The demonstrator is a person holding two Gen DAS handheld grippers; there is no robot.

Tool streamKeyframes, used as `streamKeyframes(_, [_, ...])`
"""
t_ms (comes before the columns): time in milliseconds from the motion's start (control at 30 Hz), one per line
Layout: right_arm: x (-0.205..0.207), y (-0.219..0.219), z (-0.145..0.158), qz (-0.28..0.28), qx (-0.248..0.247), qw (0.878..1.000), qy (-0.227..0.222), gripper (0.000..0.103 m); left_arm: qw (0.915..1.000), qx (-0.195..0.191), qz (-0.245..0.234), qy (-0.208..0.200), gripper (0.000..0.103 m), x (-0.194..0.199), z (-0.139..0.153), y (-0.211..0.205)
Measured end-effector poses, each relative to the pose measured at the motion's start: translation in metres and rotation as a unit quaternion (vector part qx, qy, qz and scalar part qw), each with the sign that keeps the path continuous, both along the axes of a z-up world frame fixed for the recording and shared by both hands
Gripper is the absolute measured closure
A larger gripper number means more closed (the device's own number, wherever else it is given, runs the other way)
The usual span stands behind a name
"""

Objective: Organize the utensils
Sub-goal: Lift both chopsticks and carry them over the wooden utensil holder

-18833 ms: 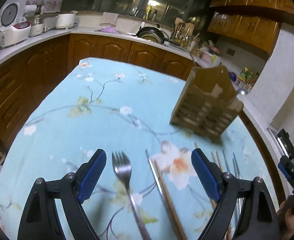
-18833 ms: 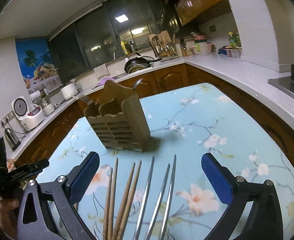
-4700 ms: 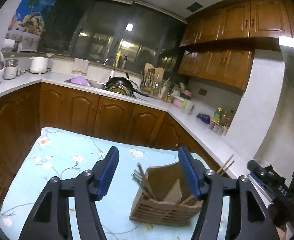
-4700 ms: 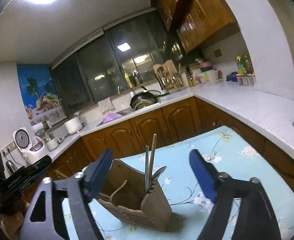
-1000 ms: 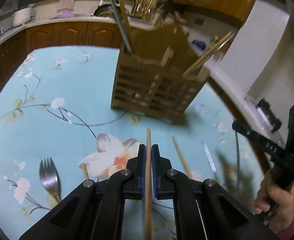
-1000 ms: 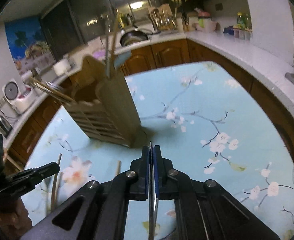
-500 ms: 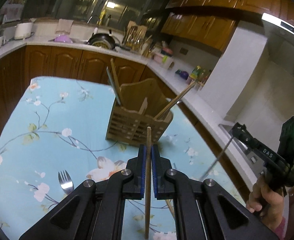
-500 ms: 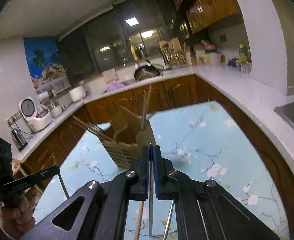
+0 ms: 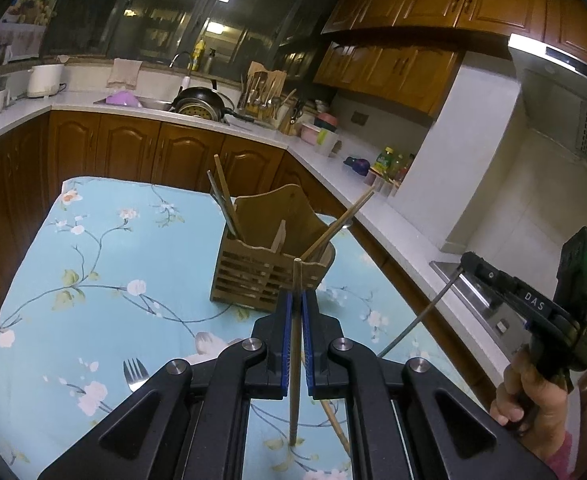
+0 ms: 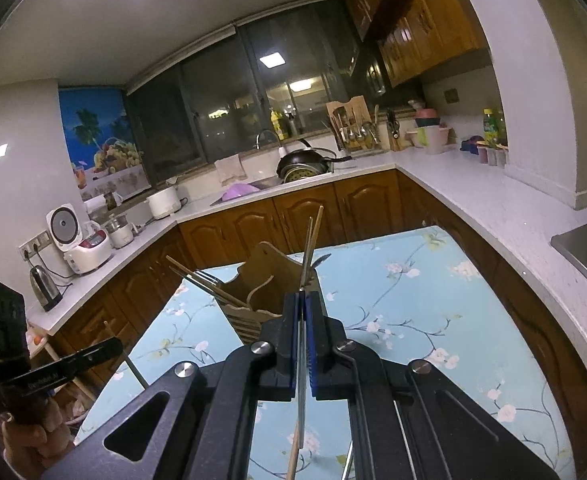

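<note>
Presently the left gripper [image 9: 295, 307] is clamped on a wooden chopstick [image 9: 294, 360], held upright between its blue pads above the near part of the table. The right gripper [image 10: 302, 312] is likewise closed, pinching a thin metal chopstick [image 10: 301, 400] that hangs below the jaws. Both are carried in the air over the floral blue tablecloth [image 9: 105, 264]. Beyond them, toward the far edge of the table, stands the slatted wooden utensil holder [image 9: 267, 260], with chopsticks leaning out of its left and right compartments. A fork [image 9: 134, 372] lies flat on the cloth toward the near left edge, and another wooden chopstick [image 9: 335, 420] lies near the front edge.
</note>
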State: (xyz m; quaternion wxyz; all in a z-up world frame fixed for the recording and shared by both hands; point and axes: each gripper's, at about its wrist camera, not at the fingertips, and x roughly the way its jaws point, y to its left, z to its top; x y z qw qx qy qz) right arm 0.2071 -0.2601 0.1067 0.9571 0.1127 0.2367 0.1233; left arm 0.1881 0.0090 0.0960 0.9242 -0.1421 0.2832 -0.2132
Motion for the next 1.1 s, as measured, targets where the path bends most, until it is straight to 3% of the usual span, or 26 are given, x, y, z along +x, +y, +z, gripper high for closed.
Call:
streamKeyframes(633, [0.011,0.006,0.018,0.001,0.005,1.0,-0.029,0.099,0.9989,-0.009,0.016,-0.043,0.1,0.014,0.02,0.017])
streamKeyframes(1100, [0.045,0.013,0.053,-0.005,0.011,0.996,-0.086,0.099,0.9911,-0.024,0.045,-0.123,0.1,0.052,0.048,0.028])
